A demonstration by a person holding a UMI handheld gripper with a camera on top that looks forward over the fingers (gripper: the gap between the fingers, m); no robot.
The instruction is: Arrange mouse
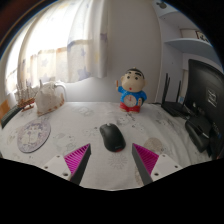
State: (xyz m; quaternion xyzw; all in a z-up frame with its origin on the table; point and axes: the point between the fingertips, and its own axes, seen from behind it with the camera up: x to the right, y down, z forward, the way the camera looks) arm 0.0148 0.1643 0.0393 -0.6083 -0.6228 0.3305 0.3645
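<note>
Hand-held gripper hovers with fingers spread apart, holding nothing; black mouse lies on the pale surface just ahead, between the fingers' line; cartoon figurine stands beyond it.

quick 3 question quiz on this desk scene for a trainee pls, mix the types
1. True or false: the gripper is clamped on the black mouse.
2. What stands beyond the mouse? A) cartoon boy figurine B) a kettle C) a shoe
3. Fill in: the mouse lies on the ____ tablecloth.

Key:
1. False; the fingers are open, and the mouse rests on the cloth just ahead of them, between their tips.
2. A
3. White patterned
</note>
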